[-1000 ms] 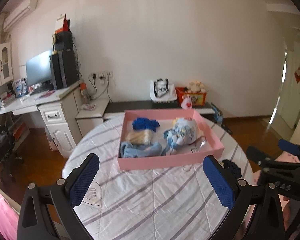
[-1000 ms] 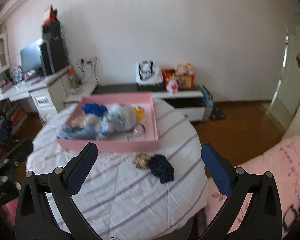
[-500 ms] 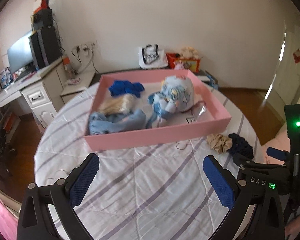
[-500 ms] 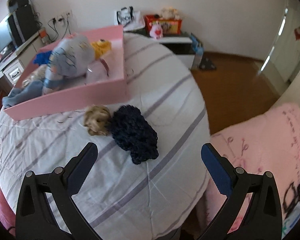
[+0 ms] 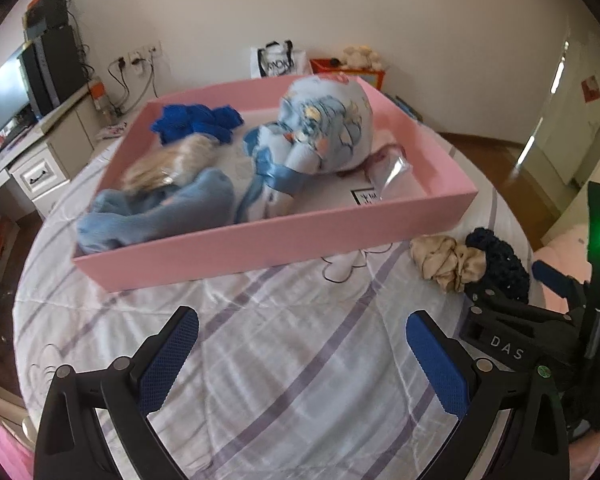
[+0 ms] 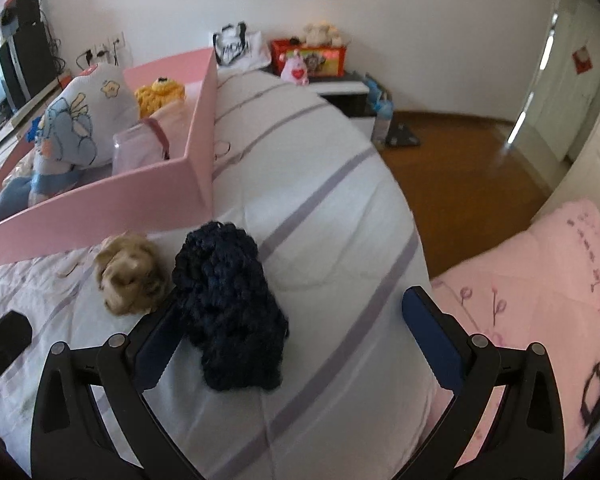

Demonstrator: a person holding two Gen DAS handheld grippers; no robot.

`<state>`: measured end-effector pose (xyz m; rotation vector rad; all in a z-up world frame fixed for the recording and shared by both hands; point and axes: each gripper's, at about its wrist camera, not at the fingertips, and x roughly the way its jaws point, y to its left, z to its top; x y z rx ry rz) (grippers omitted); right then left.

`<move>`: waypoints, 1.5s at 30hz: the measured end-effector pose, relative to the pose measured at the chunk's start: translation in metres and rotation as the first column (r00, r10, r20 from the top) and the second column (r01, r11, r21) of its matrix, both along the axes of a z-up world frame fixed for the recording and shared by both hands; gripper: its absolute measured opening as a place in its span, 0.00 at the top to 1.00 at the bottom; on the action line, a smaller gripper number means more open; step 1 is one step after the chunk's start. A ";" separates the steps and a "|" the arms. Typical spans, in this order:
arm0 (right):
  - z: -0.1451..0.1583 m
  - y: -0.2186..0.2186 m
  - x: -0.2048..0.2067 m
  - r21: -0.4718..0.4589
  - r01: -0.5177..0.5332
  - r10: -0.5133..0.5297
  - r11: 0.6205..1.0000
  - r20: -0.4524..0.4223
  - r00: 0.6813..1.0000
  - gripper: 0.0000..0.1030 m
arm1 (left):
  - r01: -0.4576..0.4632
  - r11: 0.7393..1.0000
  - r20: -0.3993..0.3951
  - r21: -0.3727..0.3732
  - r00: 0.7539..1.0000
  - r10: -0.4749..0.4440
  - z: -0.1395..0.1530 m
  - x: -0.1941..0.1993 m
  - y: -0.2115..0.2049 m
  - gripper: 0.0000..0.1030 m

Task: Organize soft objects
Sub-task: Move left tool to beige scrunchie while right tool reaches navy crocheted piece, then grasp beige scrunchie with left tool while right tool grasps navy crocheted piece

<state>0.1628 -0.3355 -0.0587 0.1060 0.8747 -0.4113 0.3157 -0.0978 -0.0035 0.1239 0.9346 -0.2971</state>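
A navy knit piece [image 6: 228, 304] lies on the striped cover [image 6: 320, 240] of the round tabletop, outside the pink box [image 6: 100, 204] and near its front corner. A beige scrunchie [image 6: 128, 280] sits just beside it on the left, touching or nearly so. The right hand-held gripper [image 6: 292, 340] is low over the navy piece with its jaws spread wide; the left finger is at the piece's left edge, and whether it touches is hard to tell. The right finger stands well clear over bare cover.

In the left wrist view the same pair, scrunchie [image 5: 446, 262] and navy piece [image 5: 496, 260], lies right of the box [image 5: 276, 240]. The left hand-held gripper [image 5: 300, 360] hangs released over empty cover in front of the box, gripping nothing.

Inside the box lie a pale blue plush [image 5: 320, 132] with a ribbon, a light blue cloth [image 5: 160, 212], a tan bundle [image 5: 168, 164], a bright blue knit [image 5: 196, 122] and a clear bag [image 5: 388, 168]. A yellow knit [image 6: 160, 94] shows at the far side. A pink bed [image 6: 540, 300] sits to the right.
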 end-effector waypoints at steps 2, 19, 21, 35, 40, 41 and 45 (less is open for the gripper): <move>0.001 0.002 0.000 -0.002 -0.013 0.013 1.000 0.017 1.000 0.02 | 0.008 1.000 -0.010 0.006 1.000 -0.007 -0.005 0.004 -0.005 0.00; 0.013 -0.032 -0.022 0.115 -0.043 0.027 0.992 0.144 0.989 0.82 | 0.089 0.994 -0.066 -0.067 0.993 -0.093 -0.021 0.024 -0.069 0.00; 0.015 -0.036 -0.023 0.117 -0.041 0.024 0.992 0.149 0.989 0.82 | 0.080 0.994 -0.071 -0.068 0.994 -0.085 -0.023 0.029 -0.074 0.00; 0.013 -0.049 -0.023 0.137 -0.036 0.017 0.990 0.134 0.991 0.81 | 0.114 0.993 -0.052 -0.036 0.992 -0.116 -0.038 0.054 -0.105 0.59; 0.013 -0.050 -0.022 0.144 -0.027 0.008 0.989 0.137 0.991 0.81 | 0.084 0.994 -0.062 -0.065 0.994 -0.088 -0.040 0.058 -0.100 0.73; 0.013 -0.049 -0.022 0.143 -0.025 0.005 0.989 0.136 0.991 0.81 | 0.086 0.994 -0.062 -0.065 0.994 -0.090 -0.041 0.059 -0.100 0.74; 0.014 -0.048 -0.022 0.140 -0.015 -0.004 0.990 0.132 0.991 0.81 | 0.092 0.994 -0.060 -0.062 0.994 -0.096 -0.040 0.057 -0.097 0.75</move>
